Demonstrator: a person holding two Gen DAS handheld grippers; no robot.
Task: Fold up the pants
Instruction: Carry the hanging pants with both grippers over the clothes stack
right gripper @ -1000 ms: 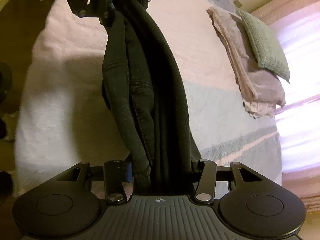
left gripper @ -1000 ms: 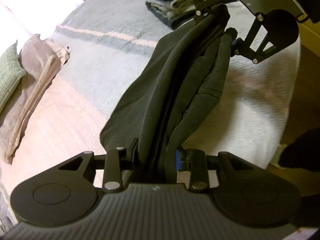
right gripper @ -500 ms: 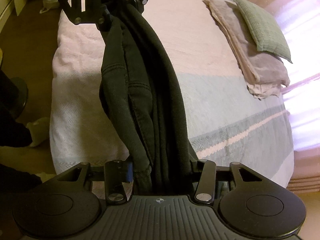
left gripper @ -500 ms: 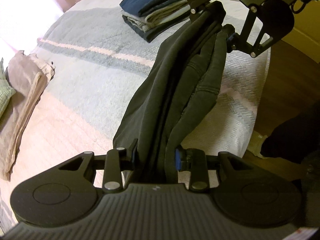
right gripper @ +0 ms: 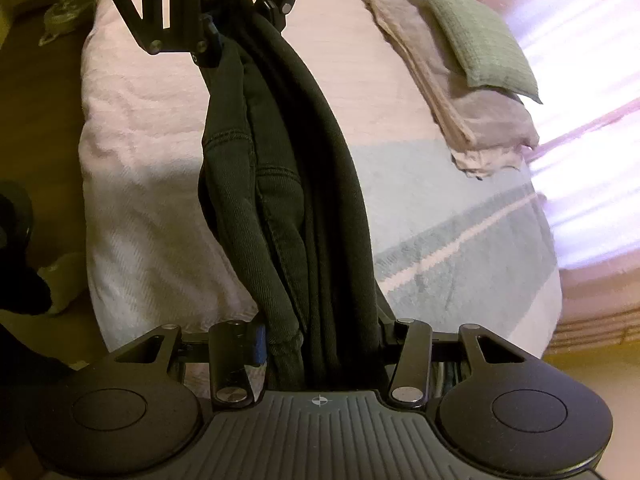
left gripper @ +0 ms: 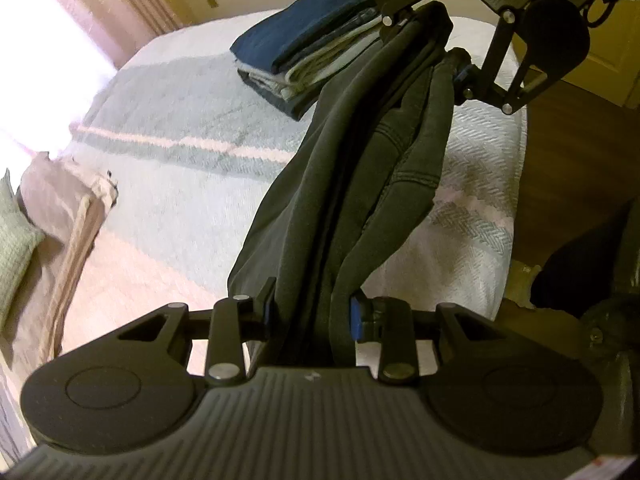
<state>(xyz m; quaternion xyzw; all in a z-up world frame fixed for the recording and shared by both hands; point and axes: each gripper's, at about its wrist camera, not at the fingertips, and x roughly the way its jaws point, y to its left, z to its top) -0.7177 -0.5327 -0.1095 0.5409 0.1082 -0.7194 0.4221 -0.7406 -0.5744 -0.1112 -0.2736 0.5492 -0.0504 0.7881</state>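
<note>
Left wrist view: we have the left gripper clamped on one end of the dark pants, right gripper clamped on the far end. Pants hang bunched between the two, above the bed. Only this view shows the stack of folded clothes on the bed, beyond the pants near the right gripper, plus bare floor off the bed edge.

Right wrist view: we see the same span from the other end. Only here: a green pillow lying on a folded beige blanket, on the bed to the window side of the pants. No containers visible.
</note>
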